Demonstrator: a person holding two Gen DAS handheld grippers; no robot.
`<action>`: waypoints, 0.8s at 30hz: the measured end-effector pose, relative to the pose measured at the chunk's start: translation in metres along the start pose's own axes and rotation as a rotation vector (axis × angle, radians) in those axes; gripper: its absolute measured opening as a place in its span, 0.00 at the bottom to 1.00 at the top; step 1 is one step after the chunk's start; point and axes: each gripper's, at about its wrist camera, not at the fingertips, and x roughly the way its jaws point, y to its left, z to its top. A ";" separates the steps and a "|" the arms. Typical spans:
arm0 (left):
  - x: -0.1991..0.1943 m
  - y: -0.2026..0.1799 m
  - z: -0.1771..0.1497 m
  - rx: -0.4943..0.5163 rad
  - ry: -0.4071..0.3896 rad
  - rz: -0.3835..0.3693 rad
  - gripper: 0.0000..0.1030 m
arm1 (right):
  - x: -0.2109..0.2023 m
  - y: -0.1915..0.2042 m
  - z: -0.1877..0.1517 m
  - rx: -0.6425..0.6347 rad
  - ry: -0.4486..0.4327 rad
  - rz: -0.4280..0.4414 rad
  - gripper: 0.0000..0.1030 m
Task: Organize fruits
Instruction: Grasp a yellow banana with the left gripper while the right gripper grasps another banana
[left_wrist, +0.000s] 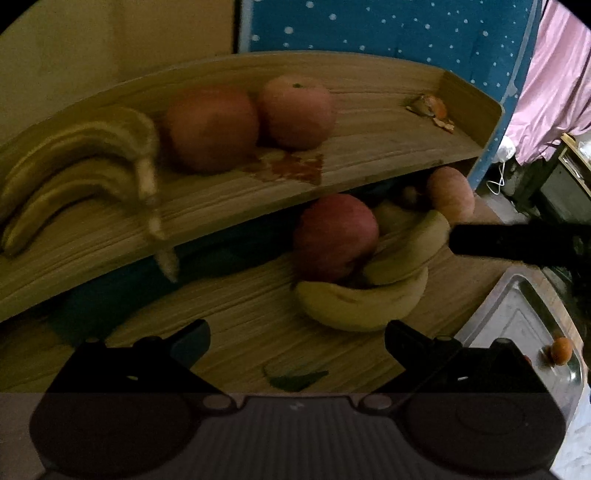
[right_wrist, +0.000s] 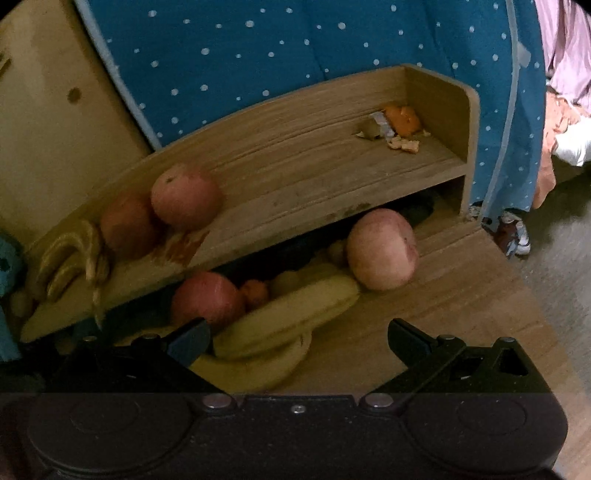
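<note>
Fruits partly sorted. Right gripper (right_wrist: 297, 341) wide open, empty, just above loose bananas (right_wrist: 280, 325) on the table below the shelf (right_wrist: 314, 177). Left gripper (left_wrist: 297, 341) also open, empty. Banana bunch (left_wrist: 77, 173) and two apples (left_wrist: 210, 127) sit on shelf; two more apples (right_wrist: 382, 249) remain below it.

Shelf (left_wrist: 369, 158) sits on counter (left_wrist: 229, 317), against the backdrop. On shelf: banana bunch (left_wrist: 77, 173) at left end, two apples (left_wrist: 212, 127) touching just right of it, peel scraps (left_wrist: 430, 110) at far right end. On counter, before and partly under shelf: loose bananas (left_wrist: 362, 306), apple (left_wrist: 334, 236) behind them, another apple (left_wrist: 448, 194) further right. Tray (left_wrist: 517, 325) at right counter edge.
</note>
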 end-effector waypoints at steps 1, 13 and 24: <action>0.002 -0.001 0.001 0.002 0.002 -0.004 1.00 | 0.005 -0.001 0.003 0.019 0.007 0.001 0.99; 0.023 -0.013 0.015 0.052 0.005 -0.037 0.99 | 0.047 -0.011 0.016 0.269 0.106 -0.049 0.75; 0.028 -0.013 0.020 0.083 -0.006 -0.082 0.99 | 0.032 -0.014 0.012 0.280 0.101 0.014 0.47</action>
